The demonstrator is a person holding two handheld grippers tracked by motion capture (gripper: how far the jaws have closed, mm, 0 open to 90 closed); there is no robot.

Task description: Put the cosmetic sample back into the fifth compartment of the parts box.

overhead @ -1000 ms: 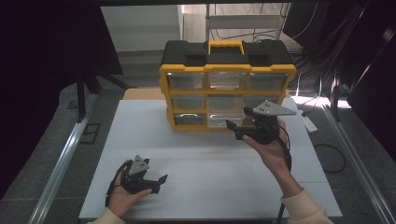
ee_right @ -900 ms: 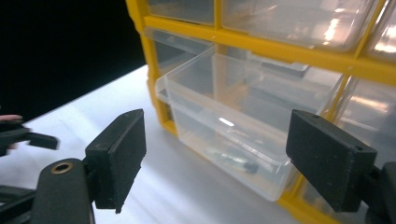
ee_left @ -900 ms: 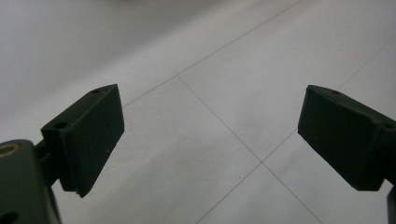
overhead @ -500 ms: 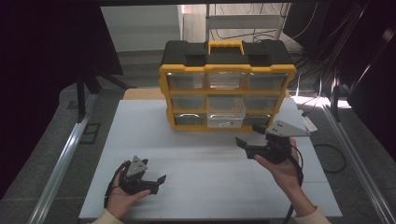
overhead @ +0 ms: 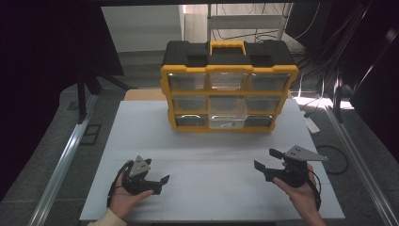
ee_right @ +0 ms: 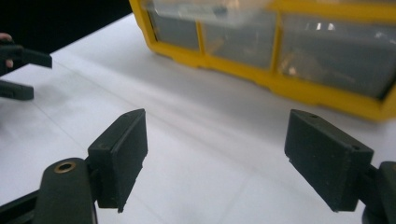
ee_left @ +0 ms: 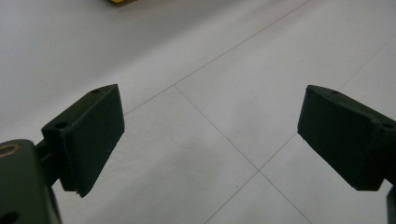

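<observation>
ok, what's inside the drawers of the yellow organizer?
The organizer has nine clear-fronted drawers in three rows. The bottom middle drawer sits pulled out slightly, with small dark items faintly visible. Contents of the others are too blurred by glare and frosted fronts to identify.

Drawer contents of organizer (overhead: 229, 92) too small, blurred to tell.

Bare table (overhead: 211, 165) between tongs; drawer organizer (overhead: 229, 84) at back.

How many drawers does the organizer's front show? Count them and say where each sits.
9, in three rows of three on the organizer: top row, middle row, bottom row. The bottom middle drawer juts out slightly. None looks hidden.
</observation>
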